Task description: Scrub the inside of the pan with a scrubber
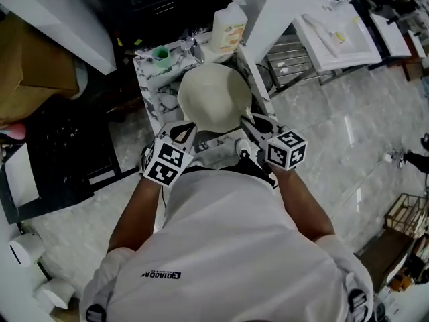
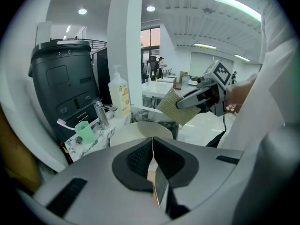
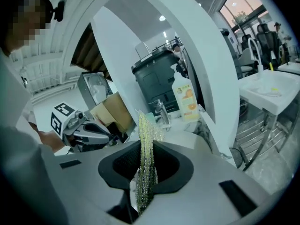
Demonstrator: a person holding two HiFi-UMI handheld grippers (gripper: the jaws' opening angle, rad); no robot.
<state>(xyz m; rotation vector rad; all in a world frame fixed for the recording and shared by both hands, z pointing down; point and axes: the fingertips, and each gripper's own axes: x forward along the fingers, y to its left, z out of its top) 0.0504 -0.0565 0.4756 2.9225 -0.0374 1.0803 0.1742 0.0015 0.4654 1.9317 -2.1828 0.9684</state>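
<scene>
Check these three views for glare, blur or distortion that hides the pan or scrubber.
Head view: evenly lit and sharp, pan clear, slight glare streaks on the floor. Left gripper view: fisheye bends the pillar, corners go dark, scrubber readable. Right gripper view: same bending, scrubber sharp between the jaws, window overly bright.

Ahead of the left gripper (image 1: pixel 182 134) and the right gripper (image 1: pixel 253 125), a marble-patterned counter (image 1: pixel 149 92) is standing between a black cabinet (image 2: pixel 65 86) and a white pillar (image 1: pixel 278 9). Pale glossy floor tiles (image 1: pixel 335 133) are spreading out to the right gripper's right, where a white table (image 1: pixel 338 35) is sitting. Ceiling strip lights (image 2: pixel 236 6) are glowing overhead. A far window (image 2: pixel 150 37) is showing pinkish sky.
</scene>
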